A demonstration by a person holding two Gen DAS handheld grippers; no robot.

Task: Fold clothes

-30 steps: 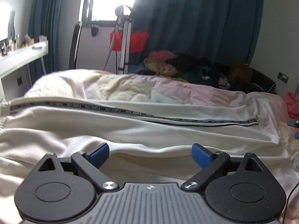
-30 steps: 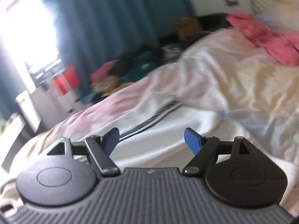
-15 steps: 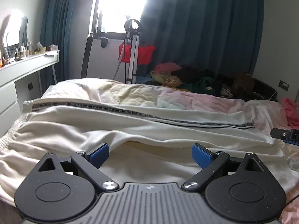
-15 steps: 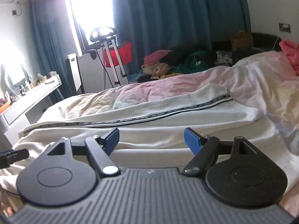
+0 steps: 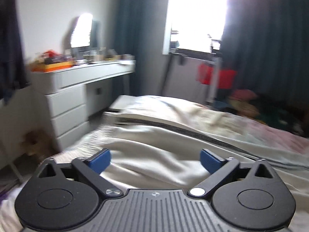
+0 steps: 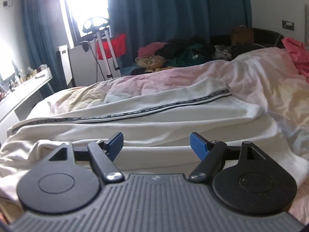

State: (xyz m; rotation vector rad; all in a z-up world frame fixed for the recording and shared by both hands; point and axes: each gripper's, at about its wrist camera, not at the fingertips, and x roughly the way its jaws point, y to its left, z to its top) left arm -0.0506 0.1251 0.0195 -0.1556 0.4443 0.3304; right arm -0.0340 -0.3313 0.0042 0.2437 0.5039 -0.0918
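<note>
A long white garment with a dark lettered stripe lies spread across the bed, folded lengthwise. It also shows in the left wrist view, blurred, near its left end. My left gripper is open and empty, just above the cloth's left part. My right gripper is open and empty, just above the cloth's near edge at its middle.
The bed has a pale pink and cream cover. A white dresser stands left of the bed. A pile of clothes lies beyond the bed. A pink garment lies at the right. A stand with red cloth is by the window.
The left gripper has swung left, now facing the dresser and the garment's left end. The right gripper has hardly moved and stays level. Both stay open.
</note>
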